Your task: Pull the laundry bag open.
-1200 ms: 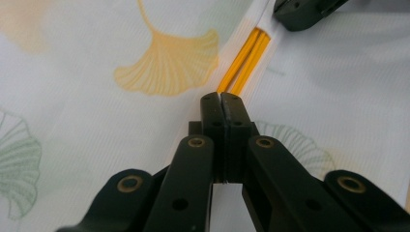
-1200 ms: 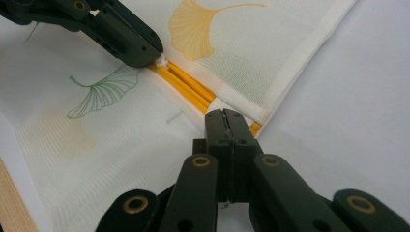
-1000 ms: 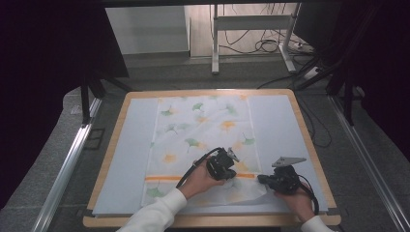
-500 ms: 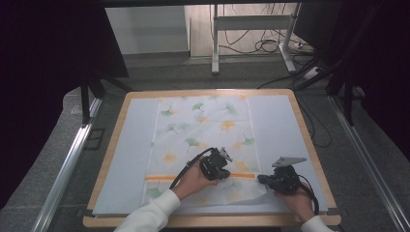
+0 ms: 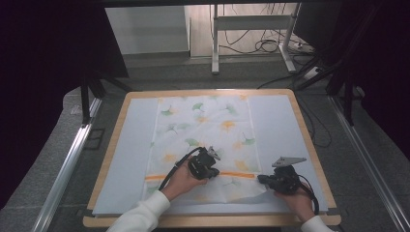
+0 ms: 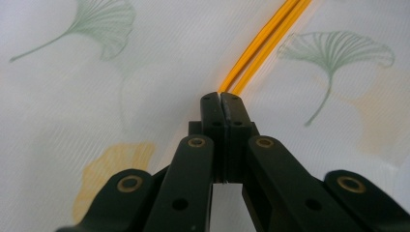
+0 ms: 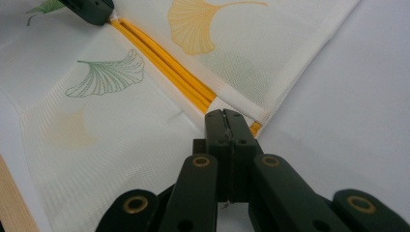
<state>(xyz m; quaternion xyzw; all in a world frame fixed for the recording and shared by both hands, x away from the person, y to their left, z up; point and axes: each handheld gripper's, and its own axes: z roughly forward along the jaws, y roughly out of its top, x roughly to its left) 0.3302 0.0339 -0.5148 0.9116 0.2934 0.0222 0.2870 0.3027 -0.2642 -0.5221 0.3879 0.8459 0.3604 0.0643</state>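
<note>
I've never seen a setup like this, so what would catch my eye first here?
A white cloth printed with green and yellow ginkgo leaves, spread over the middle of the table. Next, its orange zipper near the front edge, with the left tool shut on it partway along and the right tool shut at the cloth's right end.

The thin white mesh cloth (image 5: 203, 140) carries green and yellow ginkgo-leaf prints; just ahead of the black fingers (image 6: 212, 108) run its 2 orange zipper stripes (image 7: 164, 67). The counter (image 5: 275, 121) is pale blue, wood-edged.
</note>
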